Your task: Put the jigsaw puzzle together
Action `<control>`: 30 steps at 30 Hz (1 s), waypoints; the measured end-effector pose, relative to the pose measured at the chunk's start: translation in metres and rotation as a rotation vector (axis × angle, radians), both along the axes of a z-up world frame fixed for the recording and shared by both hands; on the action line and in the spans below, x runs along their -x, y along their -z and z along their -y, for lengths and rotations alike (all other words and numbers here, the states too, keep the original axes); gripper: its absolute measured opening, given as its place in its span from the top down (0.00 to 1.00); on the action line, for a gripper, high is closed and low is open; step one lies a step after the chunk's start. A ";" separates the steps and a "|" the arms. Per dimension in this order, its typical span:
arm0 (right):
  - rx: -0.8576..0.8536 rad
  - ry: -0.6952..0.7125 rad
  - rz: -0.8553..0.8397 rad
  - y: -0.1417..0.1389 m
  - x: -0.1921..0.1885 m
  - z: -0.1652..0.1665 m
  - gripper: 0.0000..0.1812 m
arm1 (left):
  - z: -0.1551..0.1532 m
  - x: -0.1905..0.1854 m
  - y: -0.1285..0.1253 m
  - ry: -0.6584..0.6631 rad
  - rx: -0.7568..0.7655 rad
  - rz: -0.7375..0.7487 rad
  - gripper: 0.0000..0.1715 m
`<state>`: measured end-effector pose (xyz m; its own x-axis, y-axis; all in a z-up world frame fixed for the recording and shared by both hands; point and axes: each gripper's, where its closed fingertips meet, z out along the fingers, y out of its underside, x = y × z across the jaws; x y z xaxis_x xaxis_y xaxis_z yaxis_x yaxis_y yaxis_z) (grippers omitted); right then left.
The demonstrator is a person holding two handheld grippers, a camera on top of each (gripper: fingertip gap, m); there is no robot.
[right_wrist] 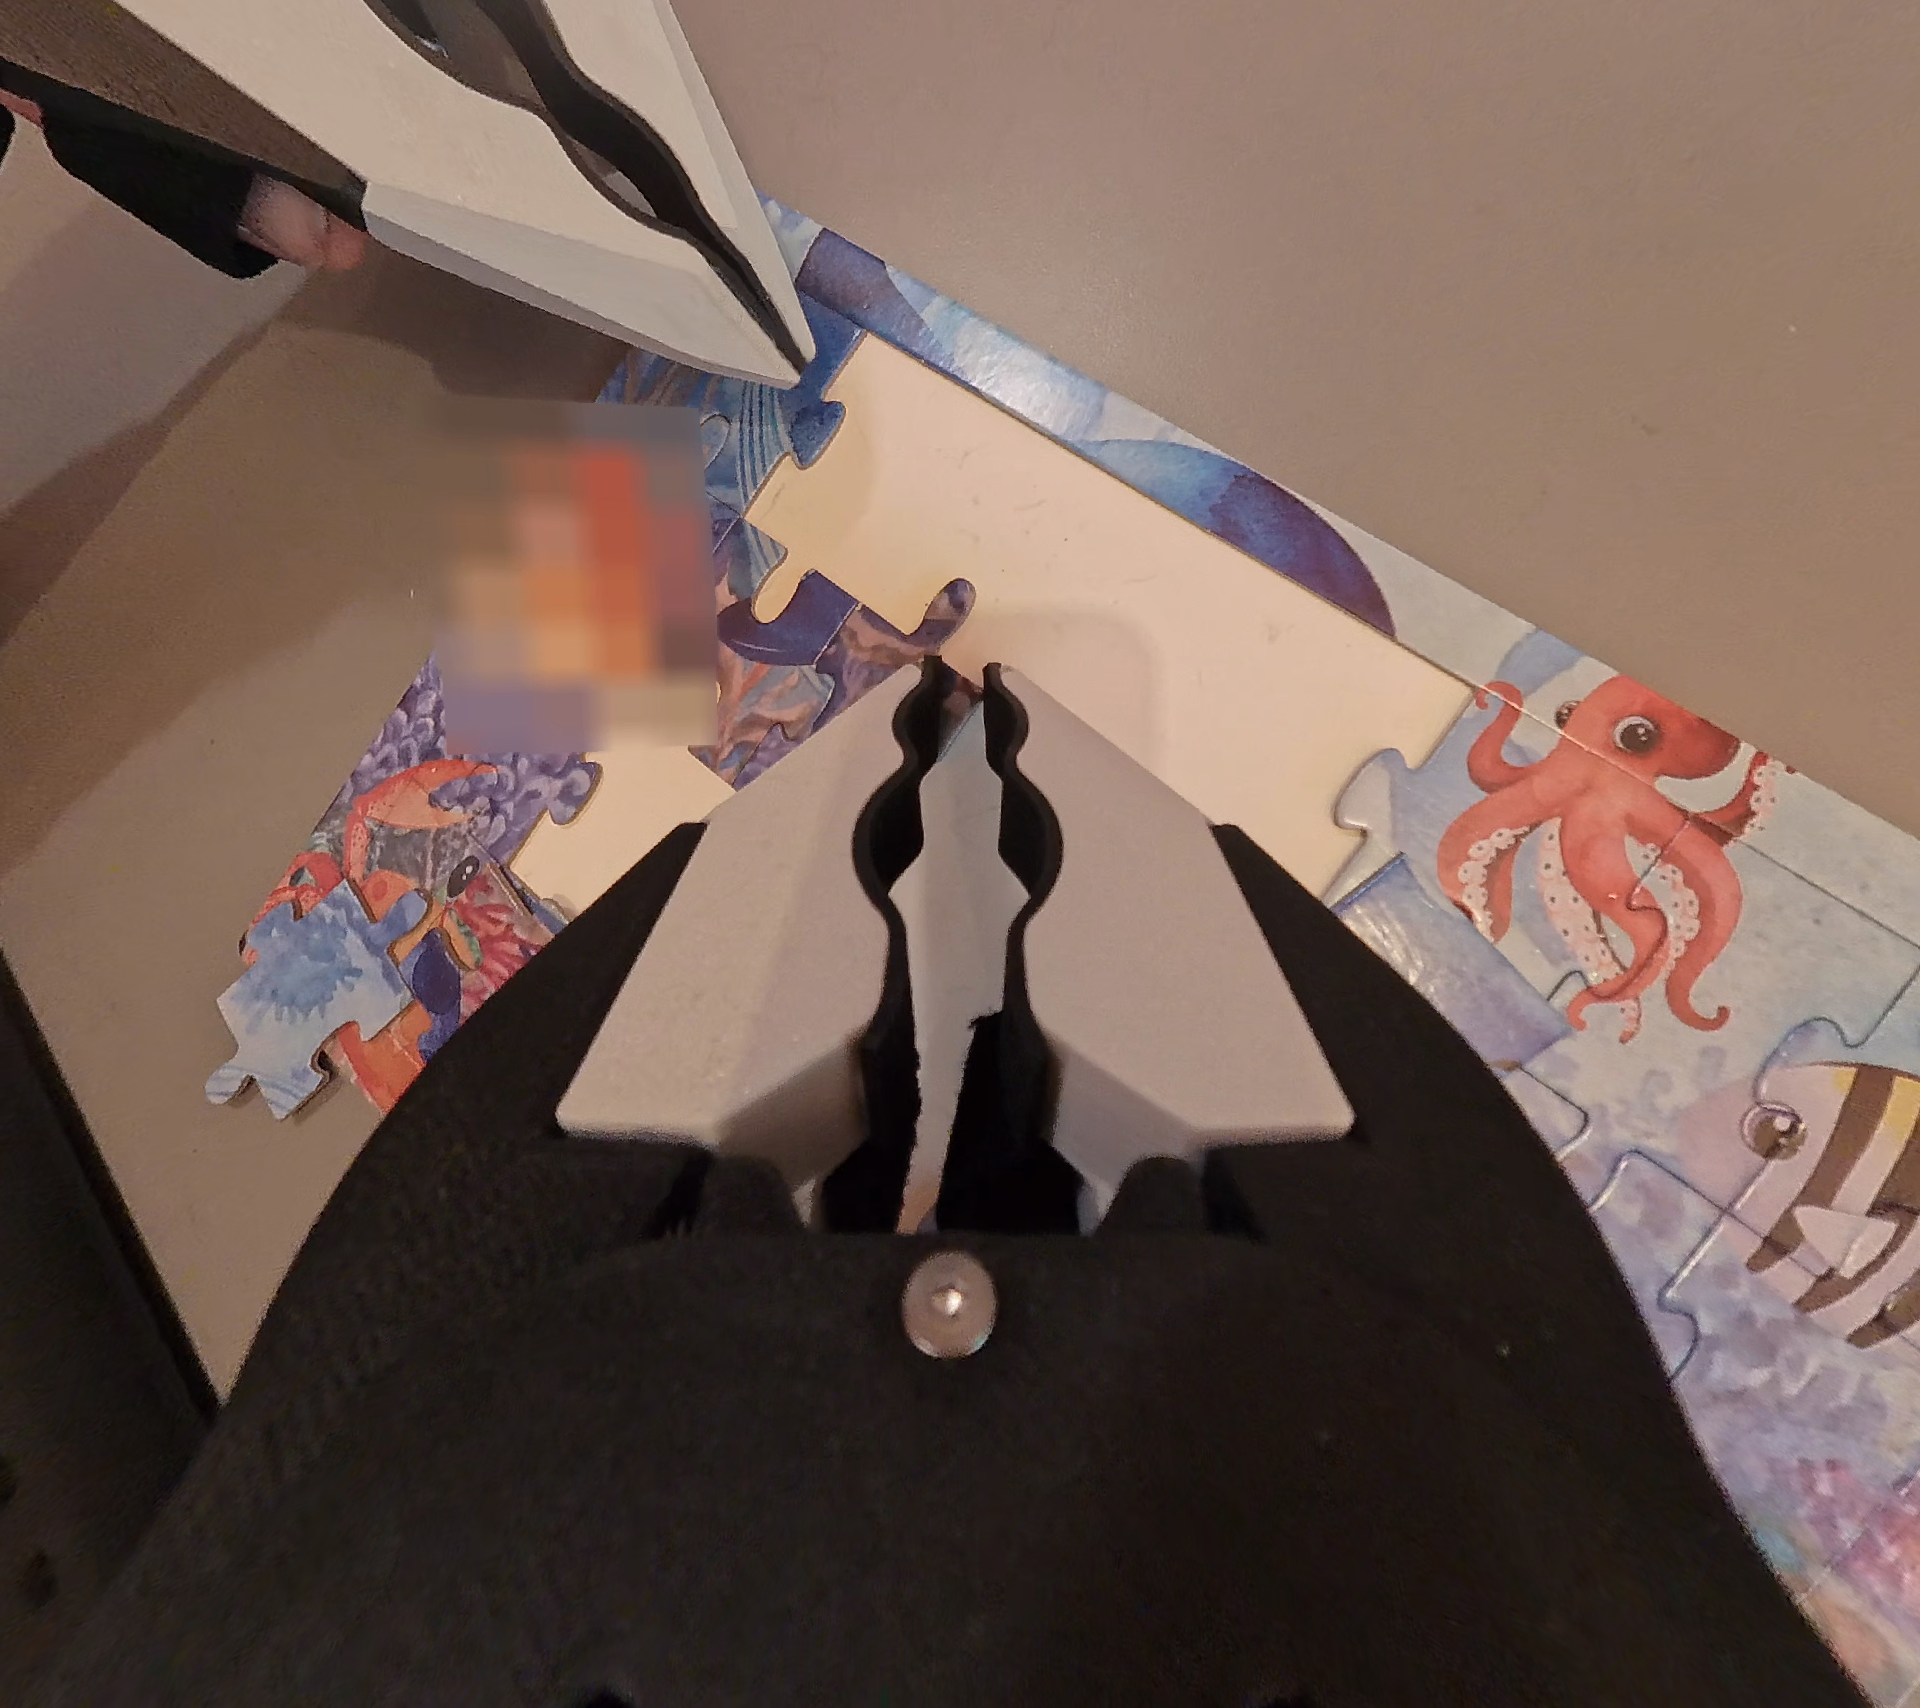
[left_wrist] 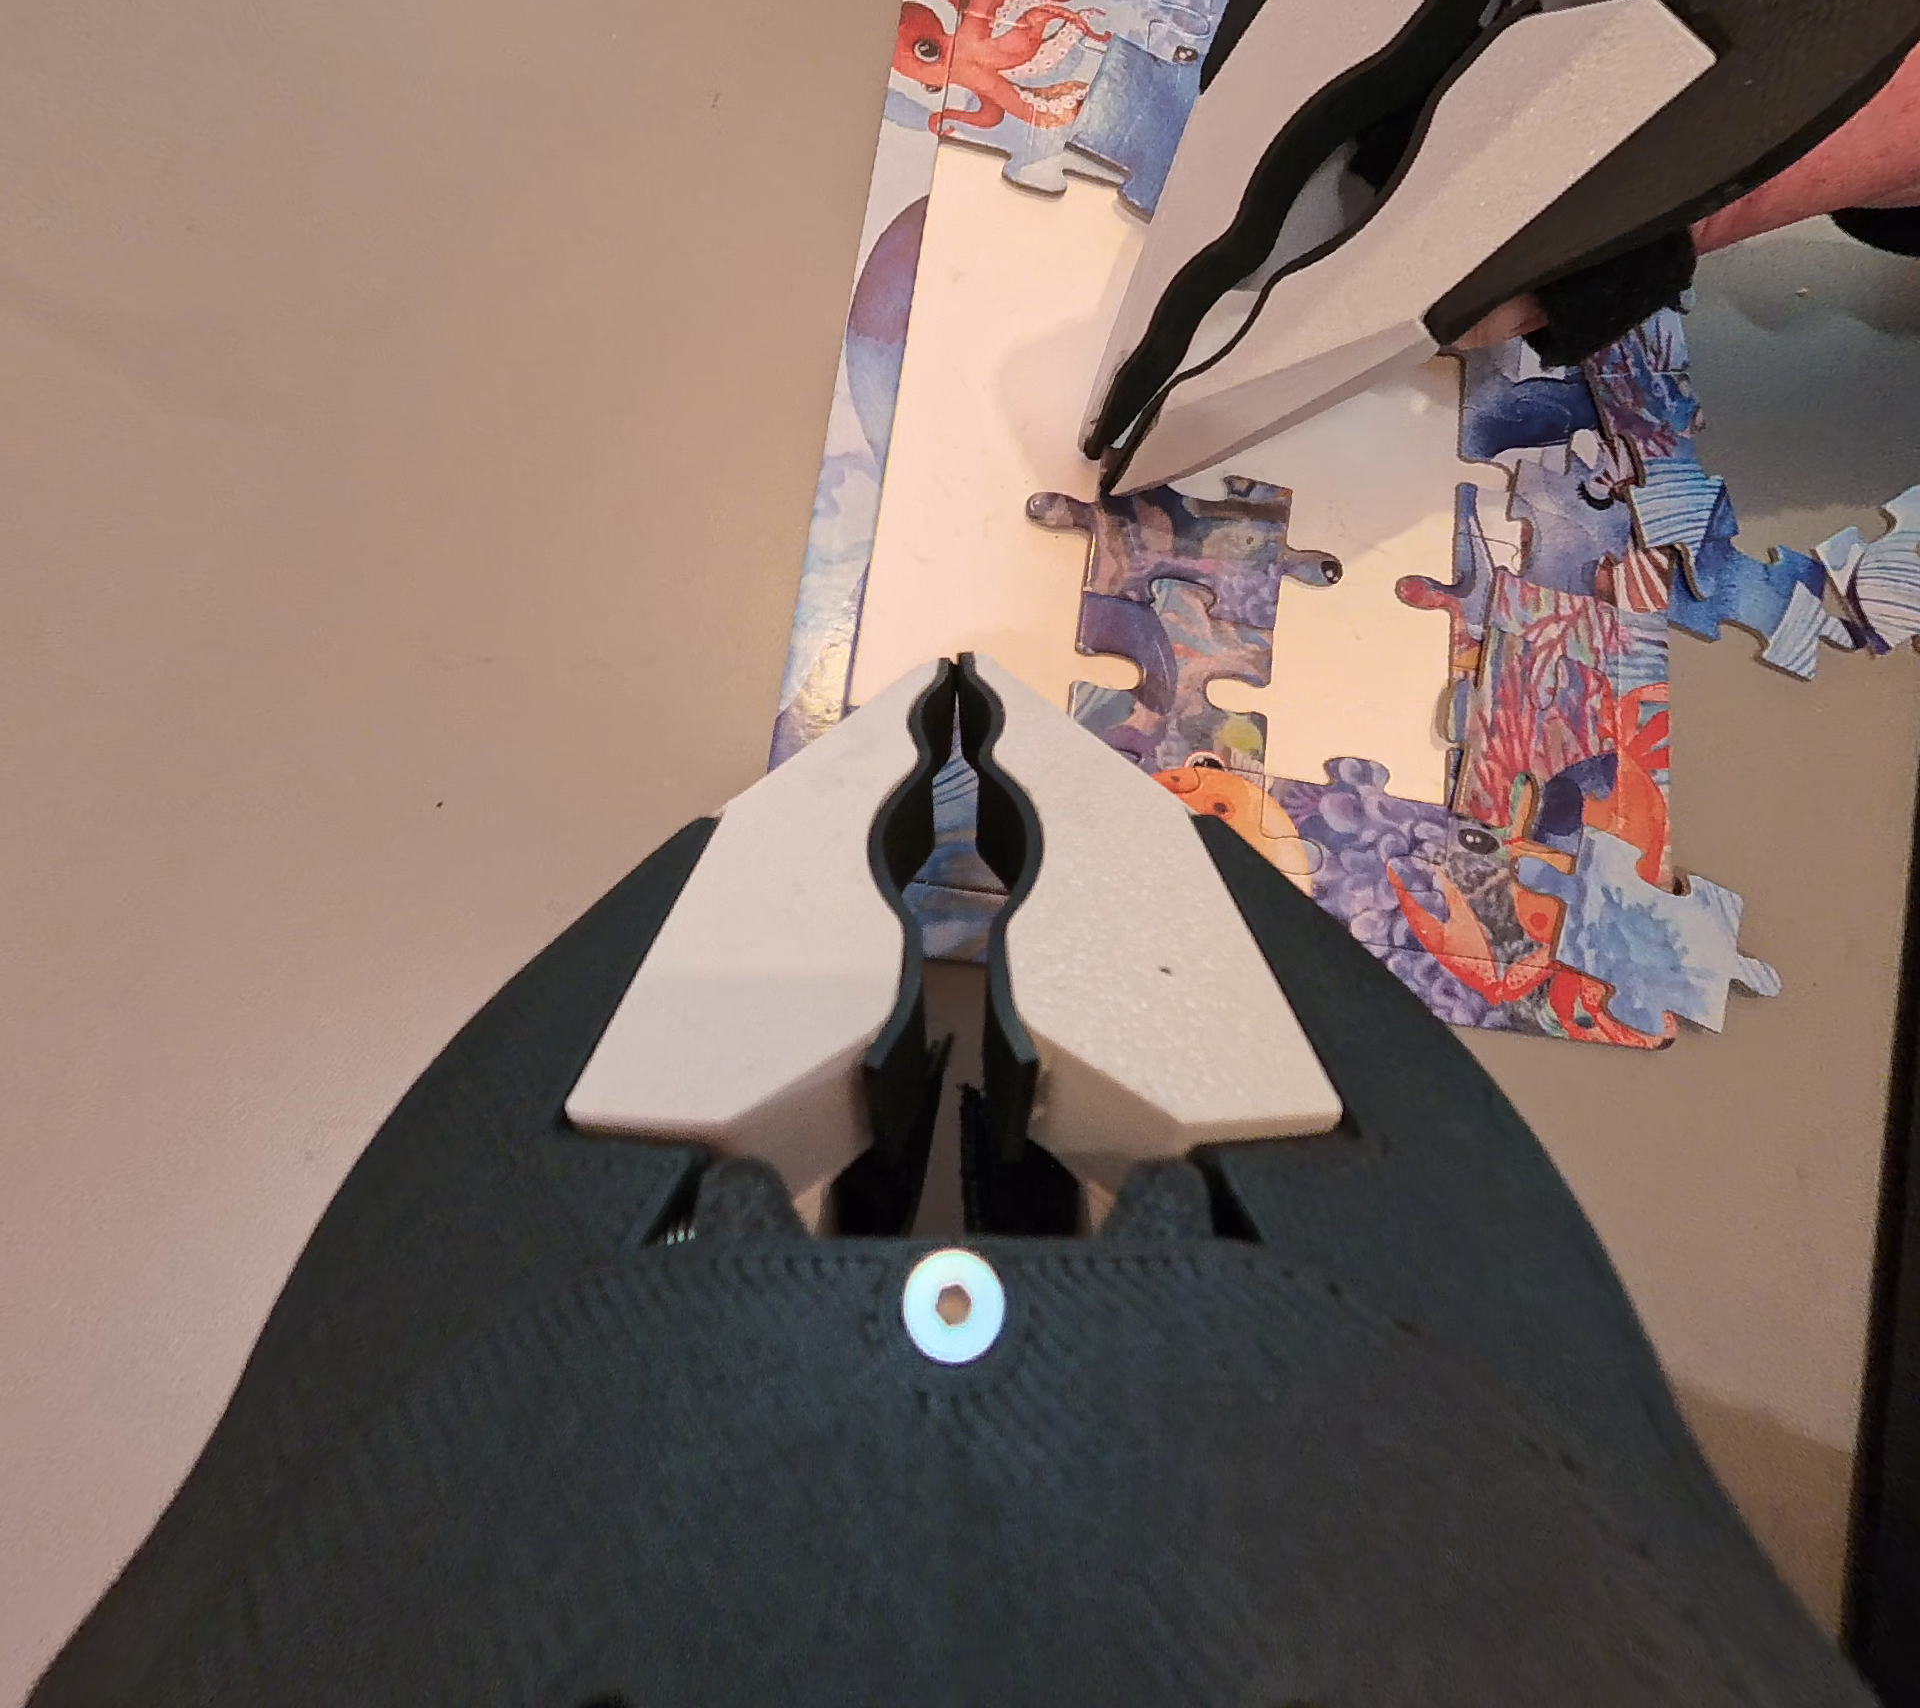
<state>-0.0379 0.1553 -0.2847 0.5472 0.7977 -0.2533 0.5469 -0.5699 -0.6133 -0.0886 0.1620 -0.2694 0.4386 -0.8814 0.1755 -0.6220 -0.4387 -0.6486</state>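
The left gripper [left_wrist: 956, 661] is hovering with its fingers pressed together at the tips and nothing between them, its point sitting over the near corner of the puzzle tray [left_wrist: 883, 370]. The right gripper [right_wrist: 961, 671] is reaching in from the opposite side with a narrow gap showing between its fingertips; it is gripping nothing, and its tips are resting at the edge of a purple puzzle piece [left_wrist: 1184, 578] lying on the tray's bare cream floor. That piece is joining others below it, running down to an orange fish [left_wrist: 1216, 801] and a crab [left_wrist: 1475, 920] along the near edge. At the far end of the tray, assembled pieces are showing a red octopus [right_wrist: 1600, 837] and a striped fish [right_wrist: 1839, 1191]. The cream middle of the tray is lying unfilled between the two assembled areas. A few loose blue pieces [left_wrist: 1766, 578] are lying beside the tray on the beige table [left_wrist: 416, 411]. A gloved hand [left_wrist: 1600, 297] is showing behind the right gripper.
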 end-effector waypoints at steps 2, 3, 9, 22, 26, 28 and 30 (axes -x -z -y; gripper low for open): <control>0.000 -0.002 0.004 0.000 0.000 0.000 0.97 | 0.001 -0.001 -0.001 0.007 0.002 0.004 1.00; -0.001 -0.002 0.005 0.000 0.000 0.000 0.97 | 0.002 -0.002 -0.001 0.011 0.004 0.007 1.00; 0.000 -0.007 0.012 0.000 0.000 0.000 0.97 | 0.014 -0.016 -0.007 0.081 0.016 0.054 1.00; 0.003 -0.012 0.006 0.000 0.000 0.000 0.97 | 0.031 -0.035 0.005 0.187 0.034 0.023 1.00; 0.008 -0.013 0.000 0.000 0.000 0.000 0.97 | 0.030 -0.032 0.007 0.179 0.036 0.010 1.00; 0.007 -0.014 0.001 0.000 0.000 0.000 0.97 | 0.030 -0.031 0.009 0.176 0.036 0.001 1.00; 0.007 -0.015 0.002 0.000 0.000 0.000 0.97 | 0.029 -0.029 0.011 0.170 0.039 -0.013 1.00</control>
